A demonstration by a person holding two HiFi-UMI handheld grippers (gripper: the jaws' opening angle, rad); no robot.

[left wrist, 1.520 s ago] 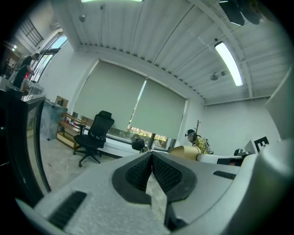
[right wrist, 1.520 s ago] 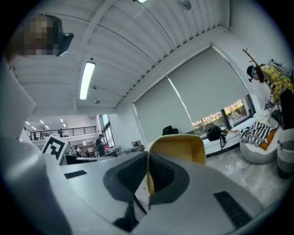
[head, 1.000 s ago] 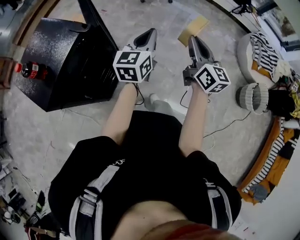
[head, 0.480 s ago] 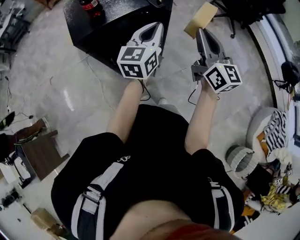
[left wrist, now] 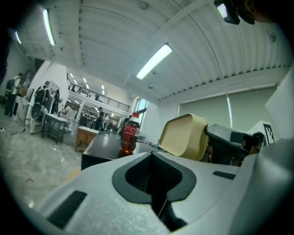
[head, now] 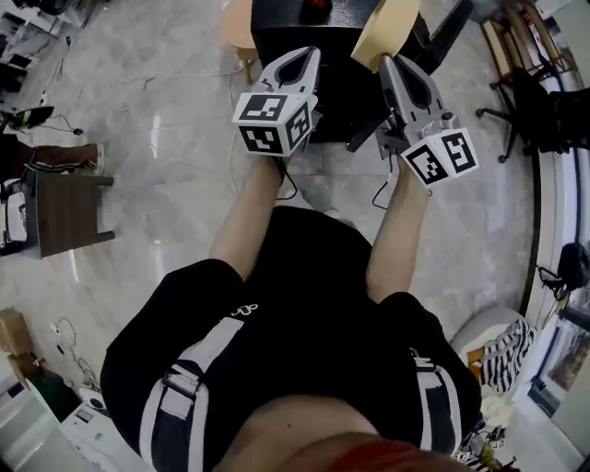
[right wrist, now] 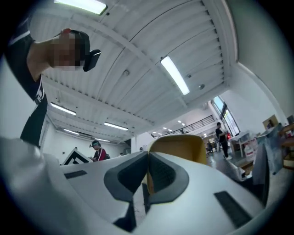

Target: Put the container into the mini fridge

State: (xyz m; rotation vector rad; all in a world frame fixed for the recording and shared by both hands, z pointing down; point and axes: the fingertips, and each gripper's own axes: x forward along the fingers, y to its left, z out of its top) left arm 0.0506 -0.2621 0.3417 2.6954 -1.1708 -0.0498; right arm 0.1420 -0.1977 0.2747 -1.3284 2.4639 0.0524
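In the head view both grippers are held out in front of the person's body, over the marble floor. My right gripper (head: 387, 63) is shut on the rim of a tan, open container (head: 385, 28), which sticks up past its tips. The right gripper view shows the container (right wrist: 179, 149) clamped between my right gripper's (right wrist: 148, 158) jaws. My left gripper (head: 304, 57) is shut with nothing in it, also seen as the left gripper (left wrist: 154, 153). The black mini fridge (head: 341, 55) stands just ahead of both, with a red bottle (left wrist: 129, 136) on top.
A dark wooden stool (head: 64, 207) stands on the floor at the left. Black chairs (head: 530, 97) are at the upper right. Cables (head: 198, 74) run over the floor left of the fridge. A person in red (right wrist: 97, 151) stands far off.
The person has turned: the mini fridge, earlier off to the left, now lies straight ahead of both grippers. The right gripper still holds the container; both grippers keep their pose.
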